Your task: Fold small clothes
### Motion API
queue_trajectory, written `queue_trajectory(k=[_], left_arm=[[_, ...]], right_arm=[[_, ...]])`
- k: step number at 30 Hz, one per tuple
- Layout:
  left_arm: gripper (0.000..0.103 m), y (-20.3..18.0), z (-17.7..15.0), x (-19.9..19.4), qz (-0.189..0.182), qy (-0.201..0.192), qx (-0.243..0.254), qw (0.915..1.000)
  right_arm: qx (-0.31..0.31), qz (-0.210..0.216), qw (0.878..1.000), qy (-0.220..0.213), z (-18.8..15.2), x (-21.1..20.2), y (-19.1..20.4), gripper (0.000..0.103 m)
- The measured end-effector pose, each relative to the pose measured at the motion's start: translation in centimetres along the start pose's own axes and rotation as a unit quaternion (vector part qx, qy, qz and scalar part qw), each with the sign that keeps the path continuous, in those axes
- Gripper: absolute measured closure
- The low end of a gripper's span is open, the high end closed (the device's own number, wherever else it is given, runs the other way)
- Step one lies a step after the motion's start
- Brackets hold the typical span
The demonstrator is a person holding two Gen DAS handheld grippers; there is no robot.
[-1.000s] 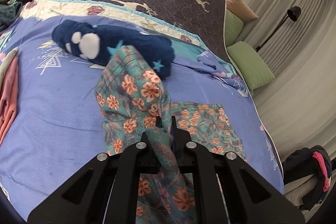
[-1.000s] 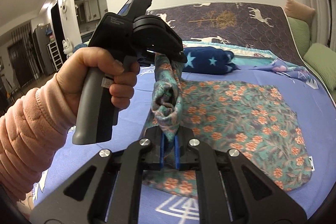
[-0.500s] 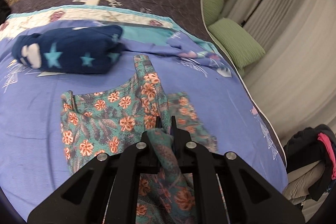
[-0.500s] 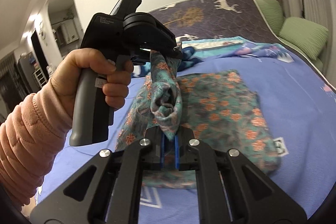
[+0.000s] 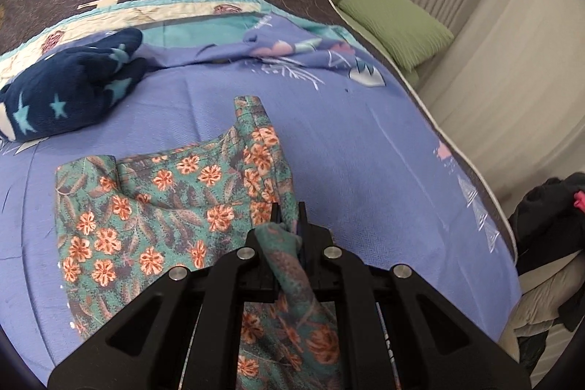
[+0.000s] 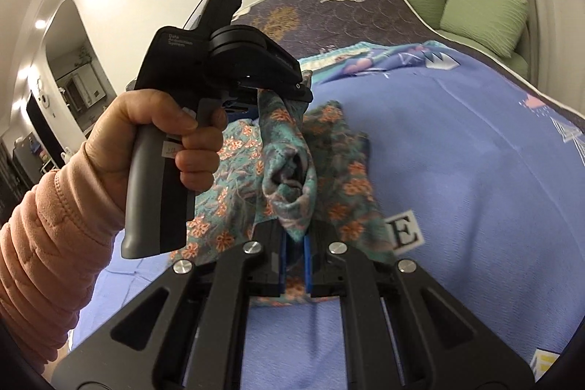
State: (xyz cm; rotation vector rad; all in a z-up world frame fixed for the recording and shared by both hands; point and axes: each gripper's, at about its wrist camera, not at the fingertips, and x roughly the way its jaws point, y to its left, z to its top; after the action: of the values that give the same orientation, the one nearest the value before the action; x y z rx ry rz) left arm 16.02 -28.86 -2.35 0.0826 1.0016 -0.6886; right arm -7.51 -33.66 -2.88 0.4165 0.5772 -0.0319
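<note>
Right gripper (image 6: 294,240) clamped on a bunched edge of the floral garment (image 5: 157,203). Left gripper (image 5: 287,225) likewise pinches that edge, just beyond. Garment half doubled on the bed sheet (image 5: 365,152). Step: carrying the fold across. Next: lay edge flat, aligned, release. Star blanket (image 5: 69,86) beyond garment.
</note>
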Motion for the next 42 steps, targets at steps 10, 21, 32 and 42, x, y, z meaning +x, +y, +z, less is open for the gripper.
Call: queue_trajectory(k=[10, 21, 32, 42], left_arm=[[0.066, -1.3, -0.5, 1.3, 0.025, -0.026, 0.019, 0.9992], [0.027, 2.7, -7.8, -9.8, 0.070, -0.116, 0.094, 0.9862], [0.026, 6.7, -21.9, -14.3, 0.098, -0.076, 0.091, 0.9881], [0.020, 6.6, -23.4, -9.9, 0.156, -0.041, 0.095, 0.9822]], right_arm=[[0.048, -0.007, 0.998, 0.040, -0.8, 1.5, -2.9, 0.092], [0.083, -0.005, 0.995, 0.061, -1.9, 0.9, -6.0, 0.057], [0.039, 0.043, 0.998, 0.033, -0.9, -1.6, -4.7, 0.075], [0.017, -0.034, 0.994, 0.105, -1.9, 2.7, -5.2, 0.103]])
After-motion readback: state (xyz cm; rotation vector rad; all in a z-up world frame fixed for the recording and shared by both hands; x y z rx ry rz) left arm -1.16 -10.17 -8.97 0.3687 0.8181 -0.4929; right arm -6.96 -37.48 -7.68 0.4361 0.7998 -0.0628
